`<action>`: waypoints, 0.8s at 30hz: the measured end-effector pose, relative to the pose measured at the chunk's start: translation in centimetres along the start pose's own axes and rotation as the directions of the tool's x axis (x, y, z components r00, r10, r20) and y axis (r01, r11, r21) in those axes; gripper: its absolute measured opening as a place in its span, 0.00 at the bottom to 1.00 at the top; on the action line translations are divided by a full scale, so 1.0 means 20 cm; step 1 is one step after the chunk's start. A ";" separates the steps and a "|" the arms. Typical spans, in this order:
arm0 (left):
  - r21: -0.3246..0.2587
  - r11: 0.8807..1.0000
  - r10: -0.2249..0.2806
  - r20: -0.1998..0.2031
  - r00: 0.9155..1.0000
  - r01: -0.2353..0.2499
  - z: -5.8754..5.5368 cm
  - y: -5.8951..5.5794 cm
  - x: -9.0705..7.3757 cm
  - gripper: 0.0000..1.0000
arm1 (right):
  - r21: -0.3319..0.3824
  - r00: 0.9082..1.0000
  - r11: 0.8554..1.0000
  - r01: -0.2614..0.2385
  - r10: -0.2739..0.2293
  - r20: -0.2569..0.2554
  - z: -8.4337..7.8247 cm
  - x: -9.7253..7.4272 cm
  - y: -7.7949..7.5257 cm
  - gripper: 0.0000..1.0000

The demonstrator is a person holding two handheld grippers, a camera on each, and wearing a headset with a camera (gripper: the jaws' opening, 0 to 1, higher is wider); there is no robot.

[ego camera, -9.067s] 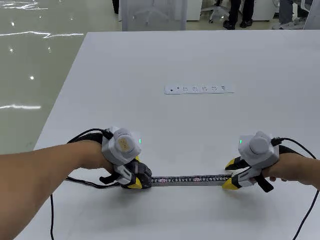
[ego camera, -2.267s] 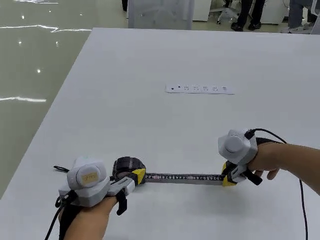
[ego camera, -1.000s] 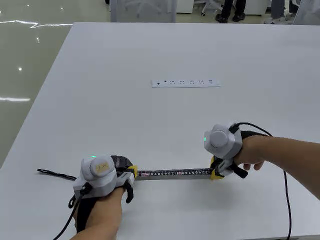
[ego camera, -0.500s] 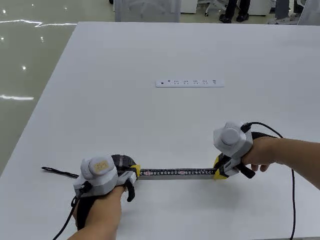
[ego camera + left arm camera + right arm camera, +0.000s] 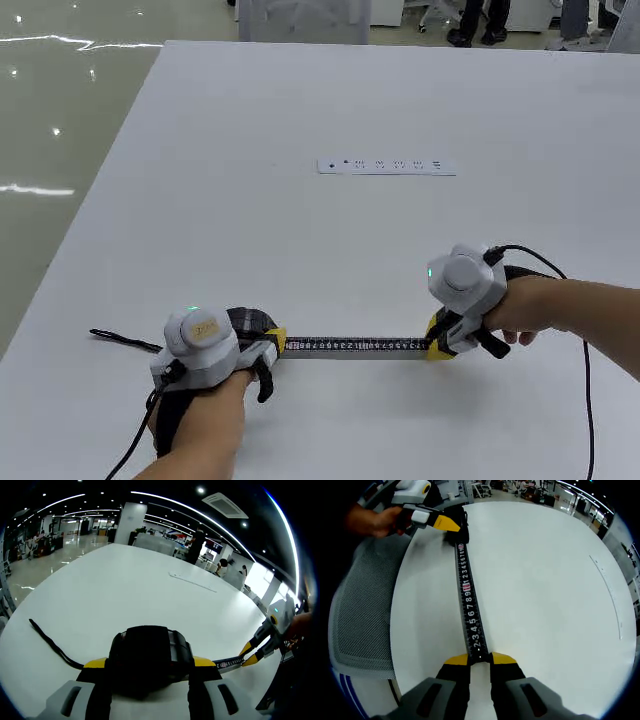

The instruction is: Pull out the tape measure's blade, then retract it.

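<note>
A black tape measure case (image 5: 249,325) lies near the table's front left, and my left gripper (image 5: 266,347) is shut on it. In the left gripper view the case (image 5: 150,655) sits between the yellow-tipped jaws of the left gripper (image 5: 149,663). The marked blade (image 5: 355,347) runs flat to the right across the table. My right gripper (image 5: 437,346) is shut on the blade's end. In the right gripper view the blade (image 5: 467,592) stretches from my right gripper (image 5: 475,658) to the case (image 5: 457,531). A black wrist strap (image 5: 122,341) trails left from the case.
A white power strip (image 5: 386,166) lies farther back on the white table (image 5: 300,230). The table's left edge drops to a shiny floor (image 5: 60,110). A grey mesh chair back (image 5: 360,620) shows beside the table's front edge in the right gripper view.
In the last second the blade keeps about the same length and both grippers hold on. Since 9.1 s ago the left hand has come round, now reaching the case from the near side.
</note>
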State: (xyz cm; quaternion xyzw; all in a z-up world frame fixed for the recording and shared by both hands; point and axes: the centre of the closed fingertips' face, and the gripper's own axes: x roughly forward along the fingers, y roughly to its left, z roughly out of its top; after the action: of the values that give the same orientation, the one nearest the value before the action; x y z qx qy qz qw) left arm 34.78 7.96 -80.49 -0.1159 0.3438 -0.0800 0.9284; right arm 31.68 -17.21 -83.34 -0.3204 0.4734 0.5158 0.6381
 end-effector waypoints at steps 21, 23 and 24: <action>-0.009 1.000 -0.009 -0.005 1.000 0.009 0.00 0.00 0.00 0.59 | -0.021 1.000 1.000 -0.022 0.023 0.019 0.14 0.05 0.01 0.14; -0.009 1.000 -0.010 -0.006 1.000 0.010 0.00 0.00 0.00 0.59 | -0.020 0.999 0.999 -0.025 0.026 0.021 0.14 0.06 0.01 0.14; -0.012 1.000 -0.012 -0.006 1.000 0.012 0.00 0.00 0.00 0.59 | -0.021 0.999 0.999 -0.027 0.027 0.025 0.16 0.06 0.01 0.14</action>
State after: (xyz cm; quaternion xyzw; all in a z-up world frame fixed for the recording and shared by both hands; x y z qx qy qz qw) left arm 34.78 8.04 -80.49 -0.1234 0.3463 -0.0839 0.9262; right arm 32.33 -13.95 -83.31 -0.3140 0.4640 0.5334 0.6337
